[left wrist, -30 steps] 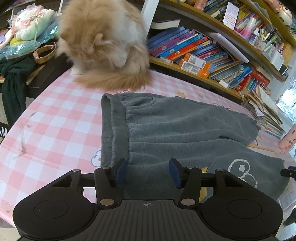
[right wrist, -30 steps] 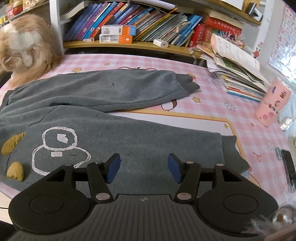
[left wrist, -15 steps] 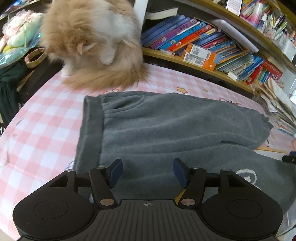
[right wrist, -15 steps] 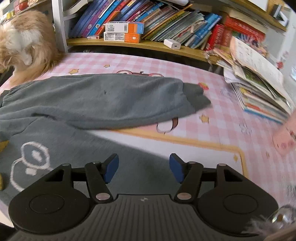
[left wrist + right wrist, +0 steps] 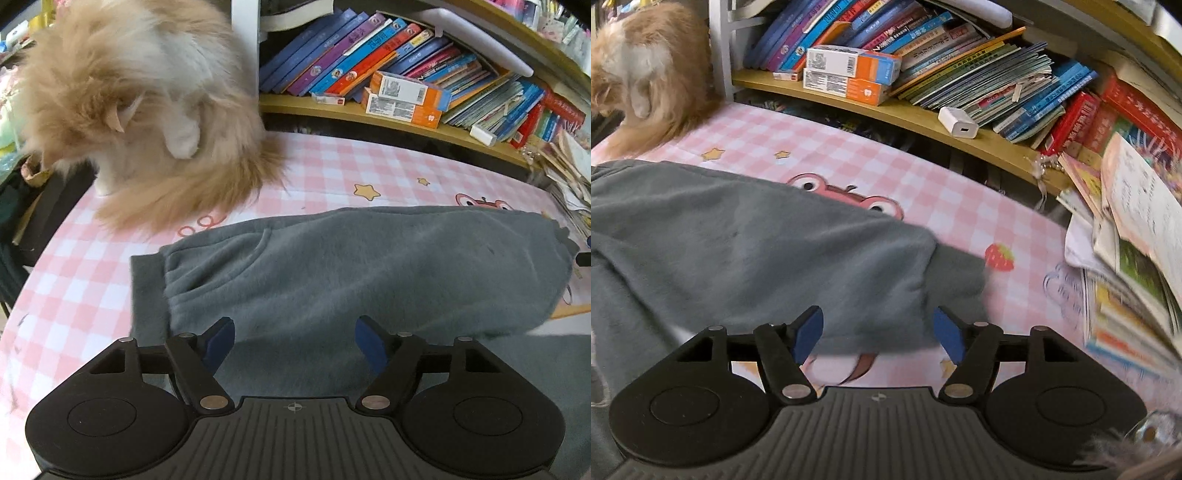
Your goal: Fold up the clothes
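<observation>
Left tongs (image 5: 294, 339): opening wide, holding nothing, hanging over the pants.
Right tongs (image 5: 877, 334): opening wide, holding nothing, by the leg end.
Gray pants (image 5: 351, 266): lying flat on the pink checked desk (image 5: 74, 266), filling the middle of the frame.
Fluffy cat (image 5: 147, 110): sitting at the upper left.
Books (image 5: 960, 66): leaning on the shelf at the top.

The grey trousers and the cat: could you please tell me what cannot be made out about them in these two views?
- Trousers, left wrist view: the near part is hidden behind the left gripper; its jaws are opening, gripping nothing.
- Trousers, right wrist view: the left side is cut off by the edge, the cuff blurred. The right gripper is opening too.
- Cat: head turned away in both views; cut off at the top edge.
</observation>
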Demonstrator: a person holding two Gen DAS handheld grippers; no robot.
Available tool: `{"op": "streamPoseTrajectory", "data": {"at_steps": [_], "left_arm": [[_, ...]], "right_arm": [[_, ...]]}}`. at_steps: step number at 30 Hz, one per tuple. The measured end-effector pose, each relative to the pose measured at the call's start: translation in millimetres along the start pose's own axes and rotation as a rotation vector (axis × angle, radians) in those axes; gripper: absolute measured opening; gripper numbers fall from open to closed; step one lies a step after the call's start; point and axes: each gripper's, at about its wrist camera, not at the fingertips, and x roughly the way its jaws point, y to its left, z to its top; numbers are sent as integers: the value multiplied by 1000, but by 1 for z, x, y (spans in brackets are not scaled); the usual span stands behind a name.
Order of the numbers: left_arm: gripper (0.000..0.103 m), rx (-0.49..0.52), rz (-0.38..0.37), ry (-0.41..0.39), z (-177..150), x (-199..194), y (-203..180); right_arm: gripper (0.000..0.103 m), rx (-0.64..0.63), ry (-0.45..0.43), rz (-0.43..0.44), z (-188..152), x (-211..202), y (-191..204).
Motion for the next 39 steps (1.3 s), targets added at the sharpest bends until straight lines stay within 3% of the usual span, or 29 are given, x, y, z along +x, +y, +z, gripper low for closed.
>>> {"op": "streamPoseTrajectory", "data": {"at_steps": [9,17,26,37,39], "left_arm": [[74,76,36,16,25,30,-8],[75,133,60,22,46,45,-6],[75,181,64,39,60,61,-2],[75,246,30,115,67,85,13],[79,256,32,111,66,87,13]], "right_arm": [[65,2,20,21,29,40,-38],[65,-34,23,72,52,60,-44],[65,-86,46,136,61,87,-37],[65,-74,88,185,62,114,-48],[64,-66,86,194,62,116,-50]]}}
